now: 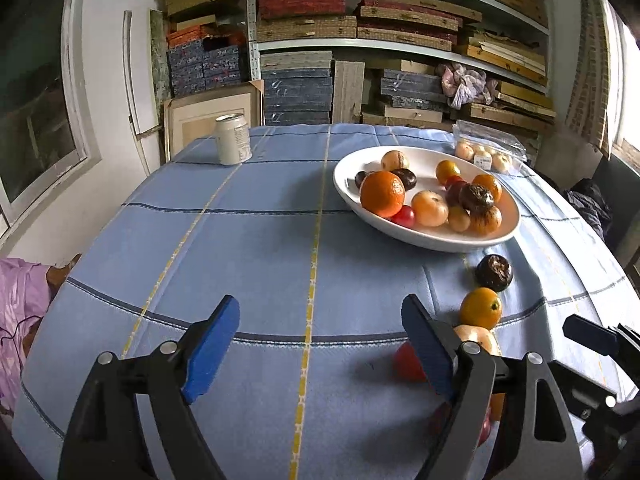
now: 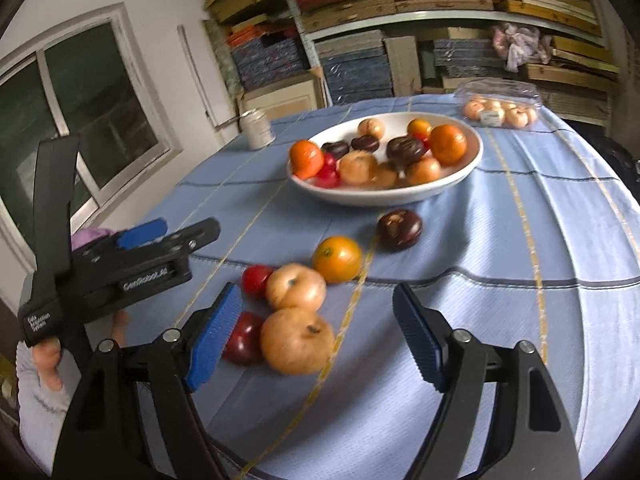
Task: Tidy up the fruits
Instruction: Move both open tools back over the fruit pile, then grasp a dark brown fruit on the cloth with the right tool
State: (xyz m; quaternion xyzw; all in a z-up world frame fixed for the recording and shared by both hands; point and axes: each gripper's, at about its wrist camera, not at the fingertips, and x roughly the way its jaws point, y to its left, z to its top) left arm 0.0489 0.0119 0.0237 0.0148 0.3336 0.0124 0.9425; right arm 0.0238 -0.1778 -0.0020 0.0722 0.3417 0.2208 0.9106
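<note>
Orange, tan, red and dark-brown fruit fills the white oval ceramic bowl [image 2: 474,160], which stands on the pale blue checked tablecloth [image 1: 240,248], right of centre. Six loose pieces lie in a line on the cloth in front of the bowl: a dark brown wrinkled fruit [image 2: 399,229] nearest it, then an orange [image 2: 337,259], a small red tomato [image 2: 256,280], two tan persimmon-like fruits [image 2: 296,291] [image 2: 297,340], the nearer one blurred, and a dark red fruit [image 2: 244,338].

Right gripper [image 2: 318,338]: blue-padded jaws apart, nothing held; the nearer tan fruit sits just ahead between the pads, seemingly untouched. Left gripper [image 1: 320,350]: jaws wide apart over bare cloth, empty; its right finger hides part of the loose line from the left view.

Around: a pale drinks can [image 1: 233,140] at the far left edge, label too small to read; a clear plastic bag of small tan fruit [image 1: 486,152] behind the bowl; shelves of stacked flat boxes [image 1: 360,24]. Gripper body reads "GenRobot.AI".
</note>
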